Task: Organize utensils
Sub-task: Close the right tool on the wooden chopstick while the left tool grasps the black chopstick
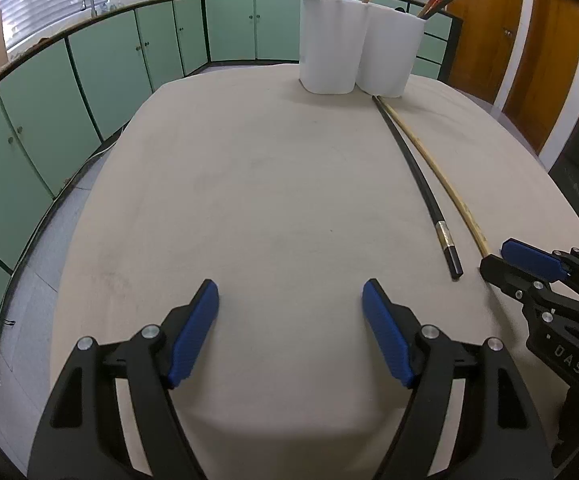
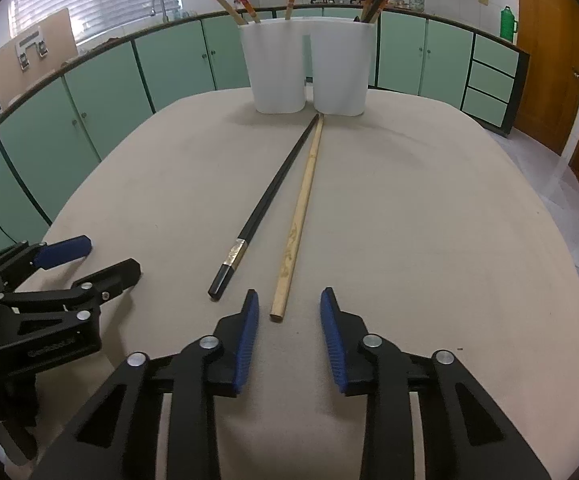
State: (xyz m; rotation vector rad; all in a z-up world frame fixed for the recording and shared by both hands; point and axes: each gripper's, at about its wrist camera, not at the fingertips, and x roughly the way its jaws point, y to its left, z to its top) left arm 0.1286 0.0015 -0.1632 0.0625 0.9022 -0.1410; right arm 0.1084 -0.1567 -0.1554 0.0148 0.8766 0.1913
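Note:
A black chopstick (image 2: 267,200) and a light wooden chopstick (image 2: 301,208) lie side by side on the beige table (image 2: 429,220), pointing at two joined white holder cups (image 2: 309,68) that hold several chopsticks. My right gripper (image 2: 289,304) is open, its jaws either side of the wooden chopstick's near end, not touching it. My left gripper (image 1: 290,294) is open and empty over bare table, left of both sticks. The black chopstick (image 1: 417,176), wooden chopstick (image 1: 441,176) and cups (image 1: 357,48) also show in the left wrist view.
The left gripper (image 2: 85,260) shows at the left of the right wrist view; the right gripper (image 1: 505,264) shows at the right of the left wrist view. Green cabinets (image 1: 109,72) and a counter ring the table. Wooden doors (image 1: 529,40) stand at the right.

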